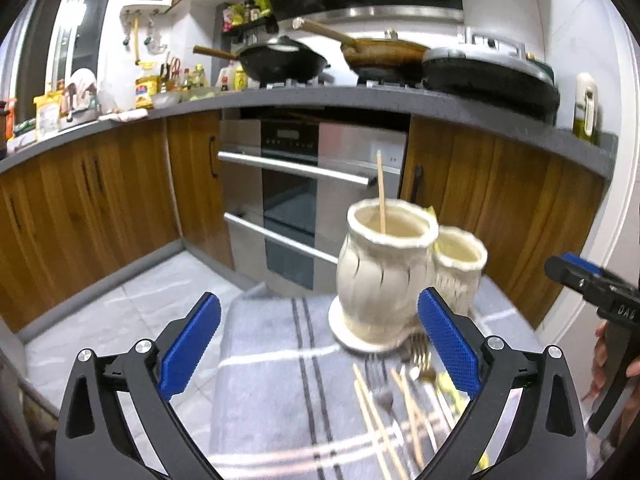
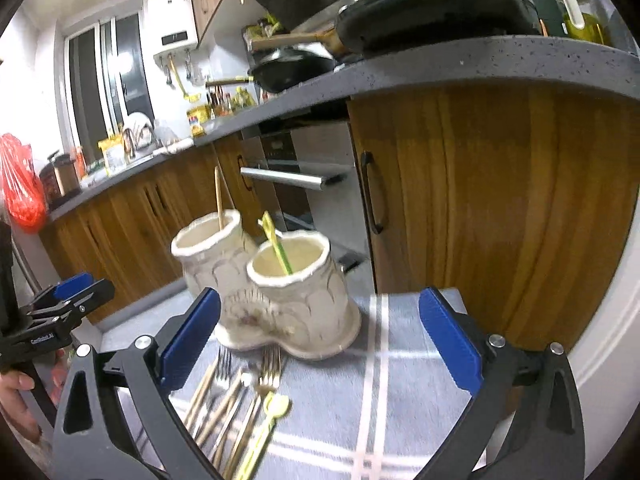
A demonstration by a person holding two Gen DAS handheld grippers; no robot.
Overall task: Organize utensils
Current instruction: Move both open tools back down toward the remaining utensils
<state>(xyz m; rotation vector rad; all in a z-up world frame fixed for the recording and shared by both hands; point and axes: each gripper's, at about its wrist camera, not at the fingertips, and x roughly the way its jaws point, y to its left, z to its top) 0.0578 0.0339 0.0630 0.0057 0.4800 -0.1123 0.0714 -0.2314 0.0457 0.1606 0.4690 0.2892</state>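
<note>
The left claw is seen spread wide, with nothing between its blue pads. The right claw is likewise spread wide and empty. Ahead of both claws, a cream double holder is set on the grey striped cloth of the tabletop. A wooden chopstick is stood upright in the taller pot, and a green-handled utensil is leant in the shorter pot. Just before the holder, between the right claw's fingers, loose forks, chopsticks and what seems a green spoon are laid, though blurred.
</note>
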